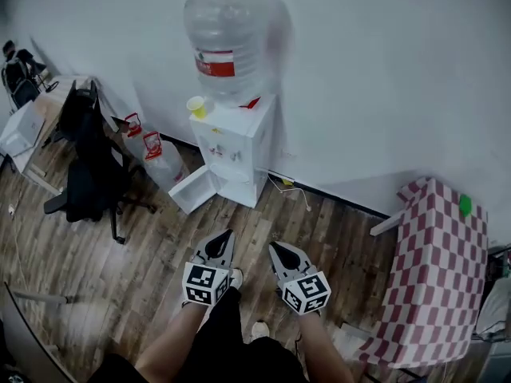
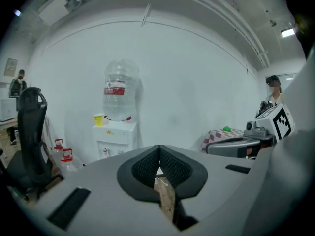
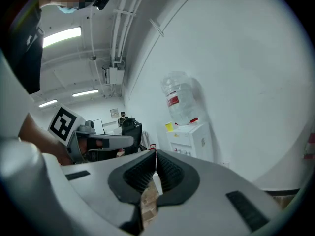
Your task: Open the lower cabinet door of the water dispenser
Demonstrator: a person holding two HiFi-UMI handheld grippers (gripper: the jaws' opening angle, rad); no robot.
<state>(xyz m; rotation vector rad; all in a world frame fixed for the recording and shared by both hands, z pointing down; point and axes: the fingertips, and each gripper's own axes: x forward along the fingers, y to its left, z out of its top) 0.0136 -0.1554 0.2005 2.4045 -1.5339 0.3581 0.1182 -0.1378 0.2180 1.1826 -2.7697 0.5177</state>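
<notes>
The dispenser (image 1: 239, 146) stands against the white wall with a large bottle (image 1: 231, 38) on top and a yellow cup (image 1: 196, 106) beside the bottle. Its lower door (image 1: 194, 190) is at floor level on the front face. In the head view the door already stands swung out to the left, apparently hinged at the cabinet's left edge. The left gripper (image 1: 223, 239) and right gripper (image 1: 279, 252) are held side by side, well apart from the dispenser. Both have their jaws closed pad to pad and carry nothing. The door looks like a thin, stiff white panel, so it is probably light and should swing with little force. Its surface appears smooth and likely slippery under the pads. The best hold is probably the free edge farthest from the hinge, pinched across its thickness. No handle can be made out. Pull gently: the loaded bottle makes the unit top-heavy.
</notes>
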